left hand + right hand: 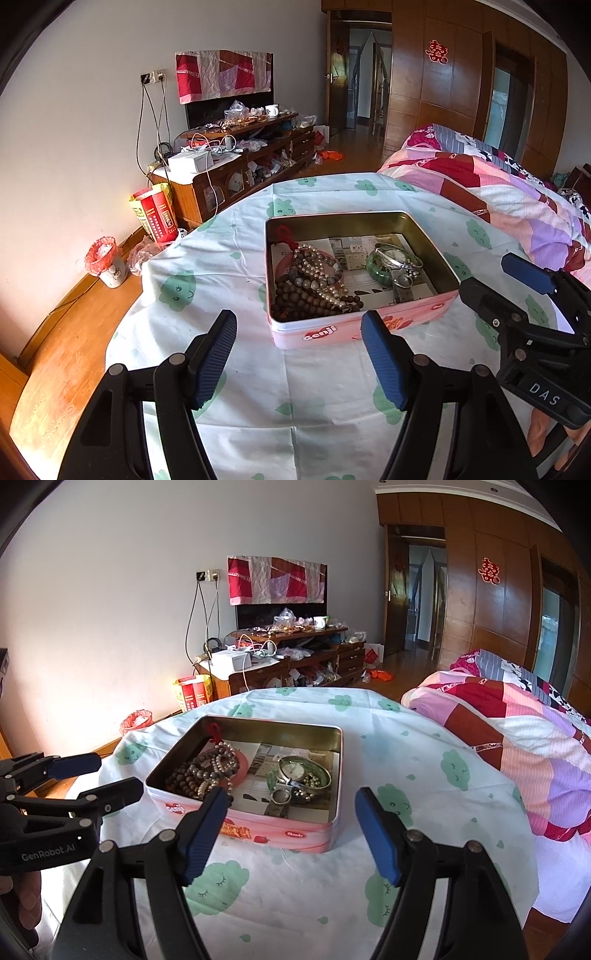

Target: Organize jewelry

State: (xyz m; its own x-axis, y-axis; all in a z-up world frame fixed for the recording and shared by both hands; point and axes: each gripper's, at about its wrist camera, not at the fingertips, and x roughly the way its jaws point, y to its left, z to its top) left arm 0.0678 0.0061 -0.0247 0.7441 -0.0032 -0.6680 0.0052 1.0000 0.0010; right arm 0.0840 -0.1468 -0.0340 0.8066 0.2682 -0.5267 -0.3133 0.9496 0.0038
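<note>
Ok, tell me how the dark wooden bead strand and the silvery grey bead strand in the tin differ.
The dark wooden bead strand is matt brown; the silvery grey bead strand is shiny and pale. In the left wrist view the wooden strand lies nearer the tin's front wall, while the silvery strand lies behind it, reaching a red knotted cord. Both are piled loose in the tin's left half, touching each other.

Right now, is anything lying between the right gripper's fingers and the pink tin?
No. In the right wrist view, only bare cloud-print sheet lies between the open right gripper and the pink tin.
</note>
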